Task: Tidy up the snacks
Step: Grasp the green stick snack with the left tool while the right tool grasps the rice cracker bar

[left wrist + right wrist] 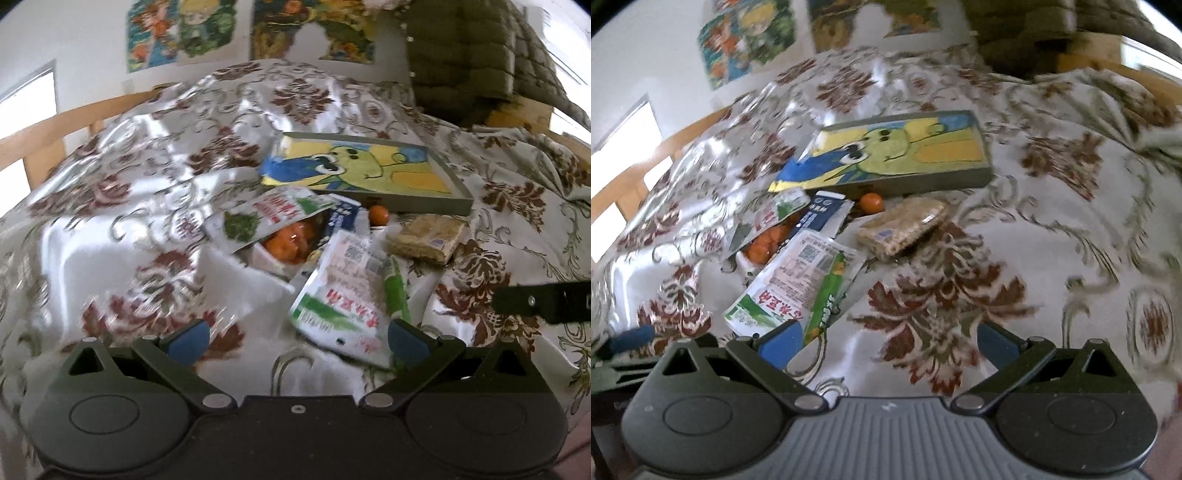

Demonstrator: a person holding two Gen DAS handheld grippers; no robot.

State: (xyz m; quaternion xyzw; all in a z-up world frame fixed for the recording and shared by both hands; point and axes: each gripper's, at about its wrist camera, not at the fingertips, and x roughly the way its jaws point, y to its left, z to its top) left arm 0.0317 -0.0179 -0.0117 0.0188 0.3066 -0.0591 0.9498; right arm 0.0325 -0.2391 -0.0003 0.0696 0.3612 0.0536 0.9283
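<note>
A heap of snacks lies on a floral tablecloth (129, 184). Nearest is a white-and-green pouch (343, 295) (792, 284) with a green stick pack (396, 291) (829, 295) on it. Behind it sit a bag of orange snacks (291, 240) (766, 240), a blue-and-white pack (341, 218) (822, 214), a small orange ball (378, 215) (871, 202) and a wrapped brown bar (424, 236) (903, 227). My left gripper (297, 338) is open just short of the pouch. My right gripper (888, 341) is open, its left fingertip (781, 345) beside the pouch's corner.
A flat box (365, 168) (886, 155) painted with a yellow-green cartoon figure lies behind the snacks. Bright posters (181, 31) hang on the wall. A quilted olive cushion (476, 55) stands at the back right. Wooden rails (48, 129) run along the left edge.
</note>
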